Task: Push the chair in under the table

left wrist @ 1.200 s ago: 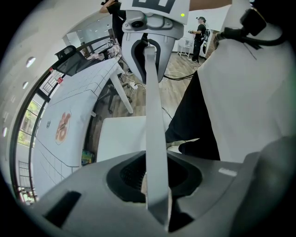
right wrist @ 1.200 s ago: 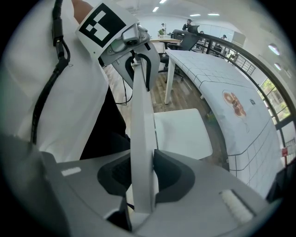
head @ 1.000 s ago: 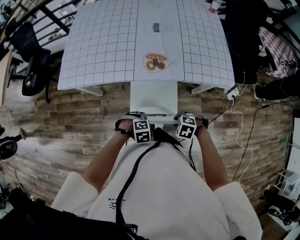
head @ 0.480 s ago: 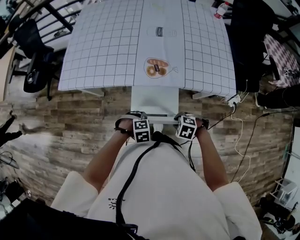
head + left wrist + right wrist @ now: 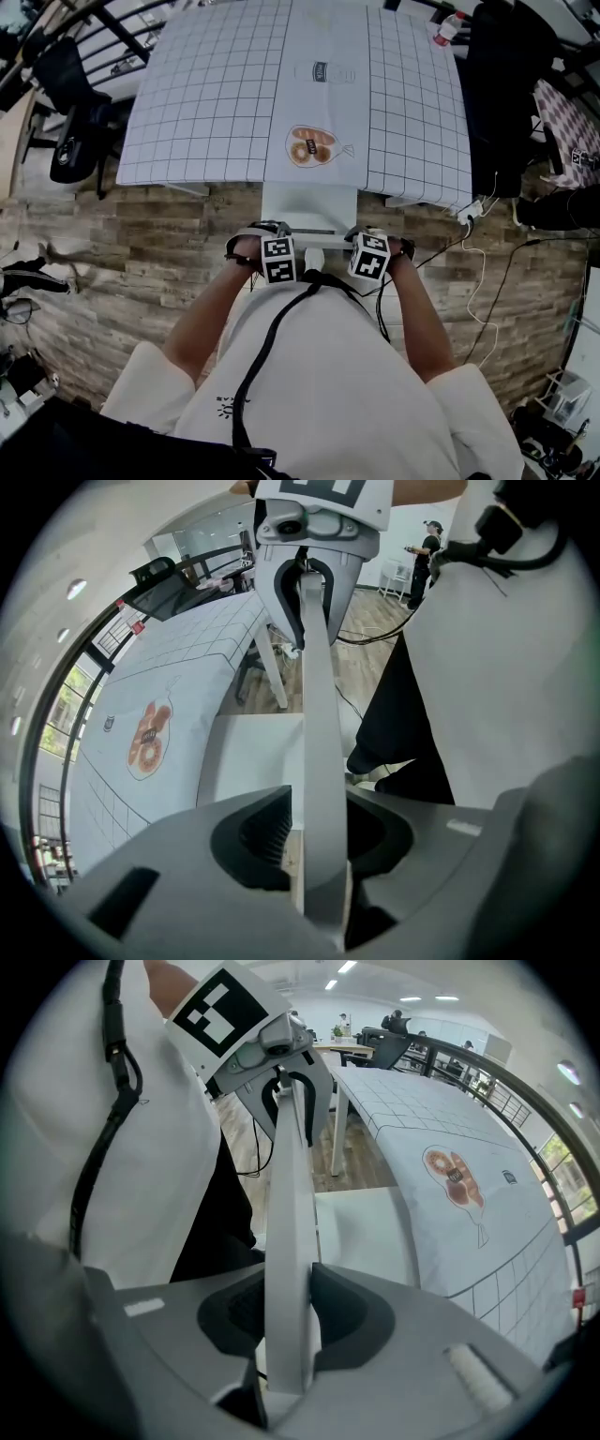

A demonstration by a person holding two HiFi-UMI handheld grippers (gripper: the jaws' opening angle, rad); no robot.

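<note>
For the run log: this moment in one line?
left claw: just opening, loose round chair back | right claw: shut on chair back | seat: reaches table edge

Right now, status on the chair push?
Right gripper clamped on chair backrest. Left gripper jaws just opened further, it sits between them. Chair seat partly under table. No obstruction visible.

The chair [image 5: 307,204] has its far end hidden beneath the table [image 5: 206,103].
</note>
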